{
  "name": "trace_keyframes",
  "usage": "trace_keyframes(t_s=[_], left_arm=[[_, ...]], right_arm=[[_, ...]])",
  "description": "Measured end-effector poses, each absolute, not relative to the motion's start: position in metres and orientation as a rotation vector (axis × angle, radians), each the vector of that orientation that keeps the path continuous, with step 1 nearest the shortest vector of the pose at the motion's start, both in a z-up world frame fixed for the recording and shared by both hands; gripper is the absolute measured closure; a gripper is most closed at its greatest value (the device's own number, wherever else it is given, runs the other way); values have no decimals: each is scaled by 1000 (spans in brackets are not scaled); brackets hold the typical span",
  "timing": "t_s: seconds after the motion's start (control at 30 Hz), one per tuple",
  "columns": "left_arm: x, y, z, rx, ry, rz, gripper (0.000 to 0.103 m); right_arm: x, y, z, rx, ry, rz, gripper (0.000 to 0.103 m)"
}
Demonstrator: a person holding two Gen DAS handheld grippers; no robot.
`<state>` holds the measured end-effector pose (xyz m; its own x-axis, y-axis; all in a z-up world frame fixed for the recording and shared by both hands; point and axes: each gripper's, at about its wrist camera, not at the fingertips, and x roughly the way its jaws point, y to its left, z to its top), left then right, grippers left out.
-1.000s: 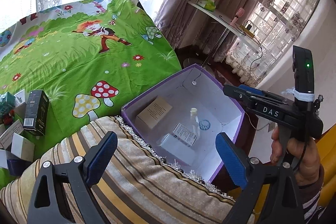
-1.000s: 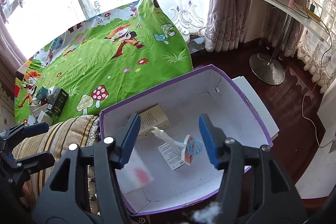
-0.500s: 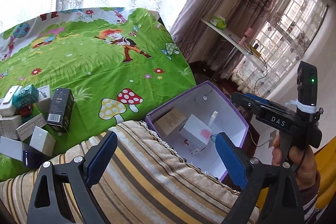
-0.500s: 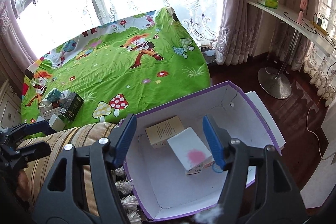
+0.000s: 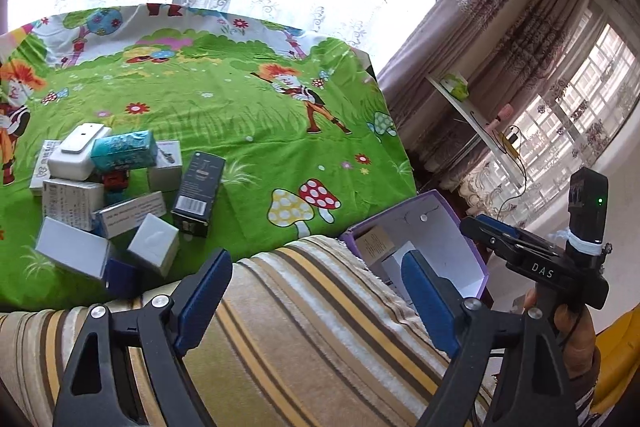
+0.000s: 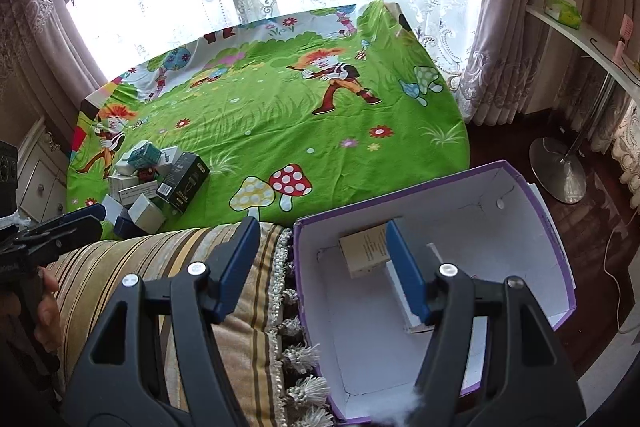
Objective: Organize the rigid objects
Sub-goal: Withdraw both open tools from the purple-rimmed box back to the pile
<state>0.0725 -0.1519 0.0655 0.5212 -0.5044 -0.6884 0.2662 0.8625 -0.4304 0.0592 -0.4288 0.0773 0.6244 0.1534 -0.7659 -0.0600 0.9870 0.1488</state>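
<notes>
Purple box (image 6: pixel 560 255) beside bed holds tan carton (image 6: pixel 362 251), white carton (image 6: pixel 400 291). Remaining boxes piled (image 5: pixel 108 195) on green bedsheet (image 5: pixel 248 115). I hold left claw (image 5: pixel 316 301), right claw (image 6: pixel 320 263) agape, empty. Risk: reach over striped cushion (image 5: pixel 320 339) topples pile. Legible: "DAS" on right rig; carton print unreadable.

A loose heap of small rigid cardboard boxes (image 5: pixel 108 199) lies on the green cartoon-printed bed sheet (image 5: pixel 248 115): mostly white cartons, with a teal printed box (image 5: pixel 124 150) lying on top, a tall black box with a barcode (image 5: pixel 198 193) at the heap's right edge, and a dark blue box (image 5: pixel 122 277) at its near edge. Well apart to the right stands an open purple cardboard box with a white interior (image 6: pixel 440 307), holding a tan printed carton (image 6: pixel 364 249) near its back wall and a white carton (image 6: pixel 400 291) just beside it.
</notes>
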Motion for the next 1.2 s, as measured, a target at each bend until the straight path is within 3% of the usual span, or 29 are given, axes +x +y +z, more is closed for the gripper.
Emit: trace_keyframes(t_s=[0.73,1.2], left_arm=[[73,-22,45,-313,927,-221,16],[87,-8,27,-204,1002,-192,15]], right_arm=[[98,-345,80,32,915,255,30],[127,-286,71,-42,953,337,29]])
